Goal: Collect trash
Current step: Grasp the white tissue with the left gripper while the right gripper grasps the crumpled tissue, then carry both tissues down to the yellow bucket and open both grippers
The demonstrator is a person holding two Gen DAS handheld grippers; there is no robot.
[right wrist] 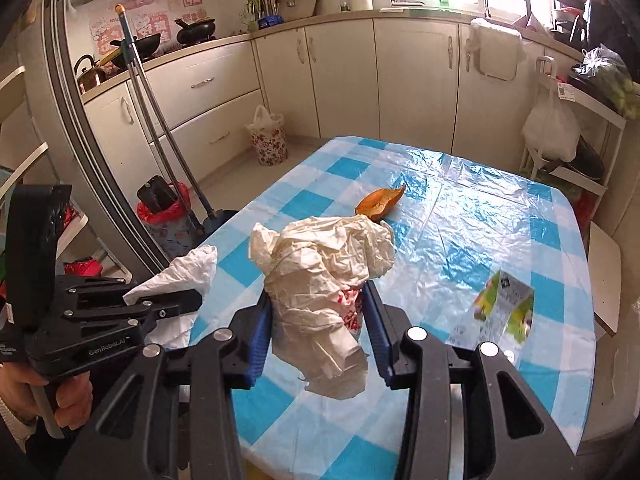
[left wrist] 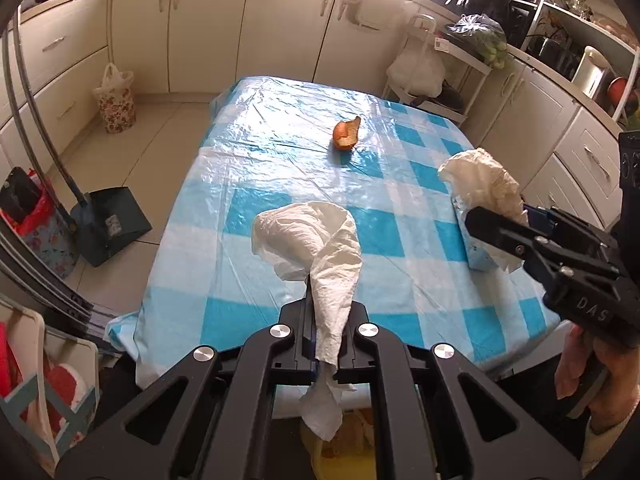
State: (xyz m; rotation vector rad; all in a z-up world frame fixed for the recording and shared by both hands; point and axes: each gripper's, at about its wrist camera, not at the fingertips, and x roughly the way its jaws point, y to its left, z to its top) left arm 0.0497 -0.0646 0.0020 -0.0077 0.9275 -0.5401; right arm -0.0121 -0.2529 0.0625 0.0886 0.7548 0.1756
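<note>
My left gripper point(left wrist: 324, 312) is shut on a white paper towel point(left wrist: 312, 236), which sticks up above the fingers and hangs below them. In the right wrist view that gripper point(right wrist: 188, 300) and its towel point(right wrist: 180, 272) hang at the left, over the table's near corner. The right gripper point(right wrist: 318, 300) is shut on a crumpled cream wrapper point(right wrist: 324, 264) with red print, lifted above the checked tablecloth point(right wrist: 460, 240). The left wrist view shows it point(left wrist: 504, 216) at the right with the wrapper point(left wrist: 476, 176). An orange peel point(left wrist: 346, 133) point(right wrist: 380, 202) lies mid-table. A green and white carton point(right wrist: 504, 308) lies at the right.
A dustpan point(left wrist: 108, 224) with a long handle stands on the floor left of the table, by a bin with a red bag point(right wrist: 164, 208). A floral bin point(left wrist: 116, 104) sits by the cabinets. A white rack point(left wrist: 440, 80) with bags stands beyond the far right corner. Something yellow point(left wrist: 340, 452) shows below my left gripper.
</note>
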